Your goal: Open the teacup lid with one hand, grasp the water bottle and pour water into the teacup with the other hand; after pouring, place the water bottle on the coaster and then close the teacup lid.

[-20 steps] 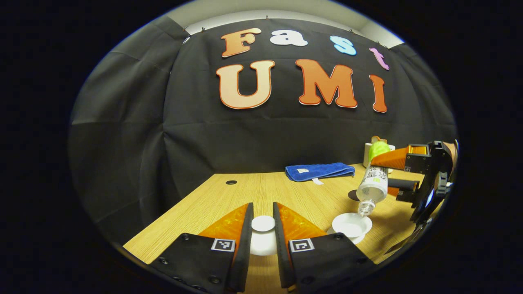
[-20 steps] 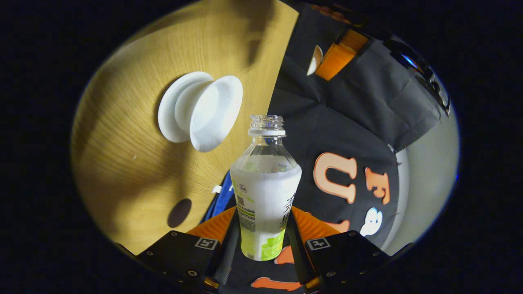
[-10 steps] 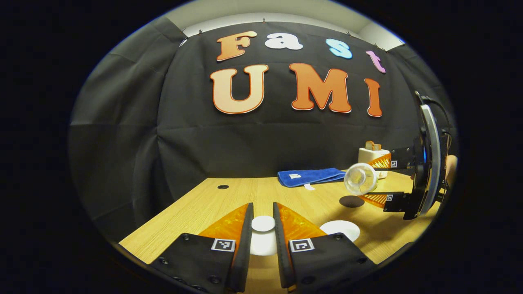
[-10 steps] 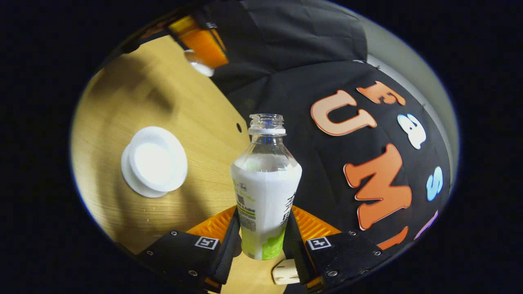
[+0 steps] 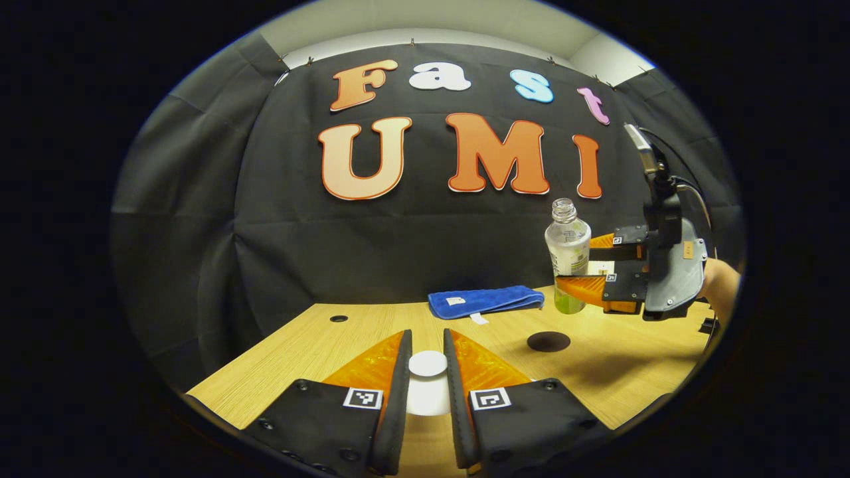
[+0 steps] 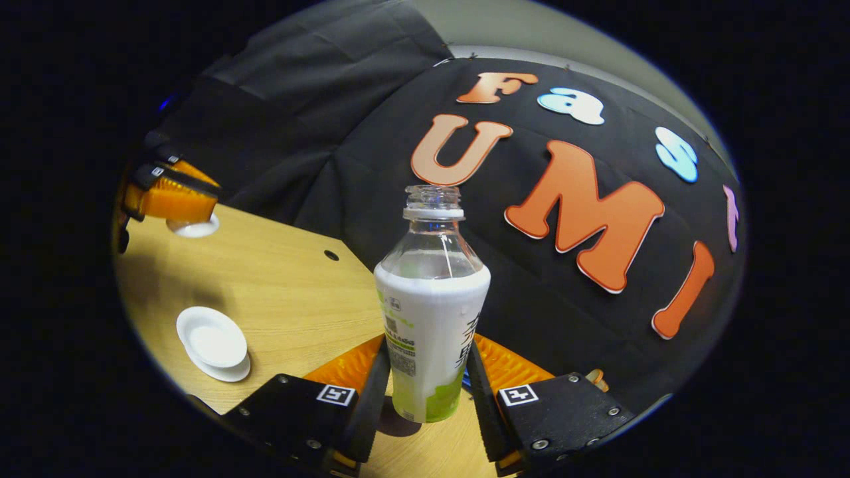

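Observation:
My left gripper (image 5: 426, 372) is shut on the white teacup lid (image 5: 427, 364), held above the wooden table. In the right gripper view the same gripper (image 6: 174, 199) and lid (image 6: 194, 229) appear at far left. My right gripper (image 6: 425, 378) is shut on the open water bottle (image 6: 431, 312), which stands upright with a white and green label. In the left gripper view the bottle (image 5: 567, 262) hangs upright above and just behind the dark round coaster (image 5: 548, 342). The white teacup (image 6: 211, 342) sits uncovered on its saucer at lower left of the right gripper view.
A folded blue cloth (image 5: 483, 300) lies at the back of the table (image 5: 319, 345). A small round hole (image 5: 339, 318) is in the tabletop at the back left. A person's hand (image 5: 720, 285) holds the right gripper at the far right.
The right gripper has swung the bottle from tipped over the teacup back to upright and carried it over towards the coaster. The left gripper has kept hold of the lid.

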{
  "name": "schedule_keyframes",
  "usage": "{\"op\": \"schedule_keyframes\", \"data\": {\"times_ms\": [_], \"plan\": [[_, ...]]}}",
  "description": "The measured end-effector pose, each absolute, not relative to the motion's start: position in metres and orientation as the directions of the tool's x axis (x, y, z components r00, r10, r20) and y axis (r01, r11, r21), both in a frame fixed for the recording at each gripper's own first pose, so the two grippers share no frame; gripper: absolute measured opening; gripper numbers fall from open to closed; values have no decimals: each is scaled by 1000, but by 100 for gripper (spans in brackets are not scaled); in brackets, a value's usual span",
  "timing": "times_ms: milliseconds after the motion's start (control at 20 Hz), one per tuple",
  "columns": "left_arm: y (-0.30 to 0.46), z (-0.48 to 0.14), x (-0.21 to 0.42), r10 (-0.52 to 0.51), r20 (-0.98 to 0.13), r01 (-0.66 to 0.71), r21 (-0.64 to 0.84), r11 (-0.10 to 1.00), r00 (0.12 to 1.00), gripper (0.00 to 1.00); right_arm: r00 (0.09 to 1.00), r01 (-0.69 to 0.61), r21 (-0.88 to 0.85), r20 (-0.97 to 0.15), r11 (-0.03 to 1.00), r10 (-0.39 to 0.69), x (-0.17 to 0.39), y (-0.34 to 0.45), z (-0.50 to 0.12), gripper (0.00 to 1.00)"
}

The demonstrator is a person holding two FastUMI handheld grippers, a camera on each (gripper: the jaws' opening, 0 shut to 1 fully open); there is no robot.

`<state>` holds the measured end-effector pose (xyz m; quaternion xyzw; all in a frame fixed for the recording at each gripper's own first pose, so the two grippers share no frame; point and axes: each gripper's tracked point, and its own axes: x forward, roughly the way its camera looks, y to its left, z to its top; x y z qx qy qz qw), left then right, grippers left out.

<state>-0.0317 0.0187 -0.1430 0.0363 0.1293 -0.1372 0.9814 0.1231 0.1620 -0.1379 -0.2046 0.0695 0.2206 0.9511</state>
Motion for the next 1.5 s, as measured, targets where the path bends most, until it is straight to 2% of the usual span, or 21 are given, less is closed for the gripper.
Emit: {"op": "schedule_keyframes", "data": {"times_ms": [200,350,600,1050,1200,1400,1500], "plan": [[12,-138,-33,-246,-244,263,37,964,938,34,876,-460,-162,-242,873,417,134,155,-159,64],[9,-139,-36,-232,-240,245,30,969,943,34,878,-436,-115,-273,893,393,145,148,-181,64],[6,-148,-37,-219,-252,230,17,973,943,34,839,-430,37,-353,902,414,155,139,-228,64],[-7,-162,-31,-229,-291,236,-14,972,929,33,816,-393,153,-396,907,421,160,133,-254,65],[-16,-169,-29,-243,-307,245,-32,969,920,34,816,-377,173,-404,910,414,161,127,-258,69],[-25,-182,-29,-252,-337,256,-33,966,907,34,811,-378,208,-396,902,431,151,119,-253,93],[-37,-192,-30,-261,-352,266,-35,963,899,34,818,-374,213,-384,903,429,146,113,-245,97]]}}
